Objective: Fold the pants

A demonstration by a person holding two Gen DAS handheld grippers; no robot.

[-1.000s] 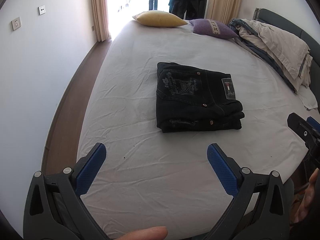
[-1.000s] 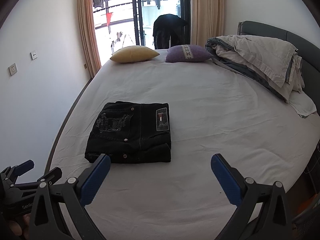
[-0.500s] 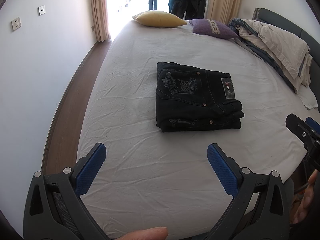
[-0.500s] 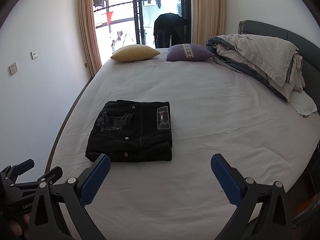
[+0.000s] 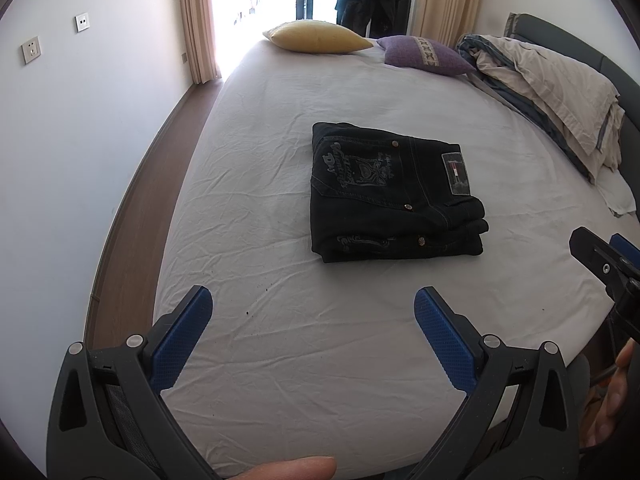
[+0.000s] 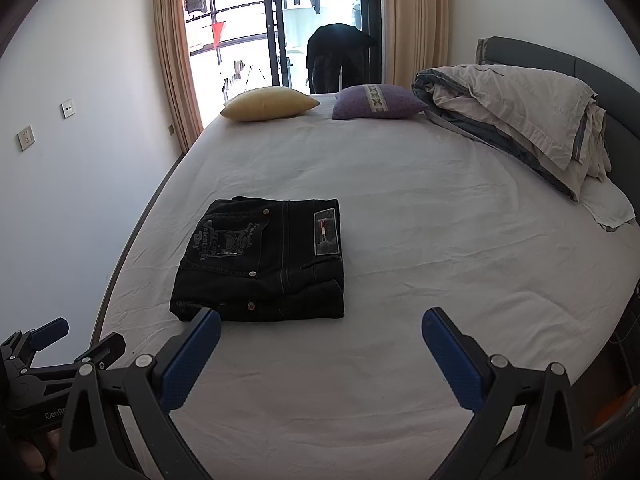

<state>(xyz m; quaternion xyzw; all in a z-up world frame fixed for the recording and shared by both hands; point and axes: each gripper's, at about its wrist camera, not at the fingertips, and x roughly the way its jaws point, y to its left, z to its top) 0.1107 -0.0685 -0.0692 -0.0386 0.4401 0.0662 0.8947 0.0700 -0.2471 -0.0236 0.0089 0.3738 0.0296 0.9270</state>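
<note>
Black jeans (image 5: 390, 194) lie folded into a neat rectangular stack on the white bed sheet (image 5: 280, 340), back pocket embroidery and a waist label facing up. In the right wrist view the same pants (image 6: 264, 260) sit left of centre. My left gripper (image 5: 312, 300) hovers open over the near bed edge, well short of the pants, nothing between its blue pads. My right gripper (image 6: 320, 320) is open too, its left pad just in front of the stack's near corner. Each gripper shows at the edge of the other's view.
A yellow pillow (image 6: 270, 104) and a purple pillow (image 6: 378, 101) lie at the far end. A crumpled duvet (image 6: 516, 112) is piled along the right by the dark headboard. A wall and wooden floor strip (image 5: 132, 216) run left of the bed.
The right wrist view has shifted slightly, so the pants sit a little higher and more to the right in it. The left gripper is nearly still. Both stay open.
</note>
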